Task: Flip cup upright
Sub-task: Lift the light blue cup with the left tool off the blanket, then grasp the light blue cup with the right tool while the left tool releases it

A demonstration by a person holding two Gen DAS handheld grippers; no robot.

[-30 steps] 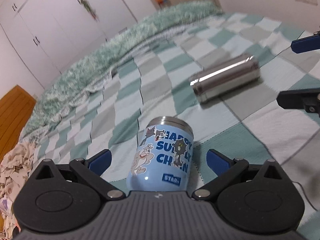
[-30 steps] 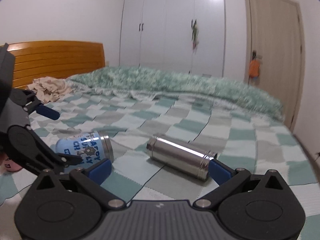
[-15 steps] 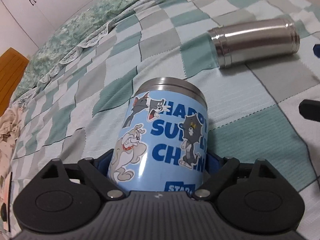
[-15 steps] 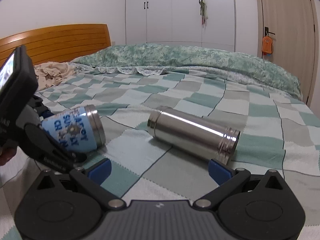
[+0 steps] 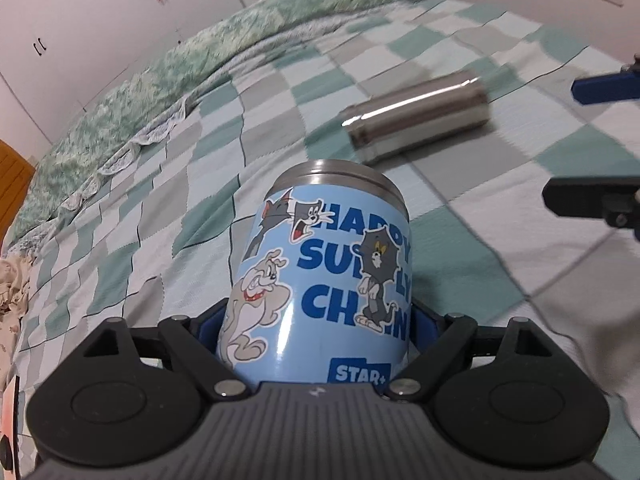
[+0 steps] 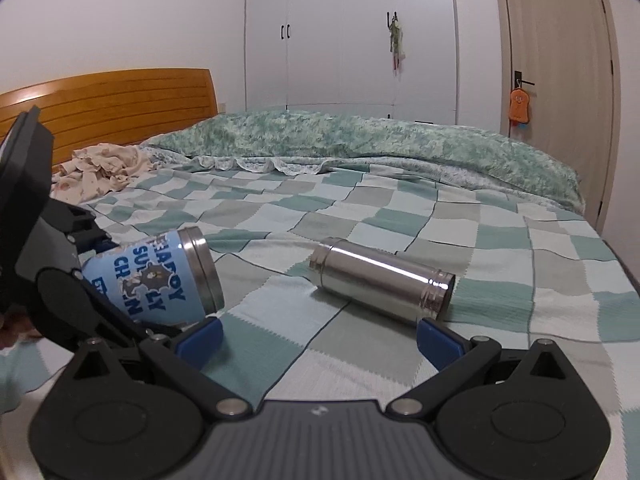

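Observation:
A light-blue cartoon-printed cup [image 5: 332,280] with a steel rim is clamped at its base between my left gripper's [image 5: 316,320] blue pads. In the right wrist view the cup [image 6: 160,276] is tilted, rim pointing right and slightly raised off the bed, with the left gripper [image 6: 60,280] around its base. A steel cup [image 6: 380,280] lies on its side on the checkered blanket, also in the left wrist view [image 5: 416,120]. My right gripper [image 6: 318,340] is open and empty, just in front of the steel cup; its fingers [image 5: 600,88] show at the left view's right edge.
The bed is covered by a green-and-grey checkered blanket [image 6: 400,224] with a fluffy green duvet [image 6: 360,140] at the back. Crumpled cloth [image 6: 100,168] lies by the wooden headboard [image 6: 120,108]. White wardrobes [image 6: 352,40] and a door [image 6: 556,80] stand beyond.
My left gripper moved up to the blue cup, closed on its base and lifted it, tipping the rim upward. My right gripper stayed open near the steel cup.

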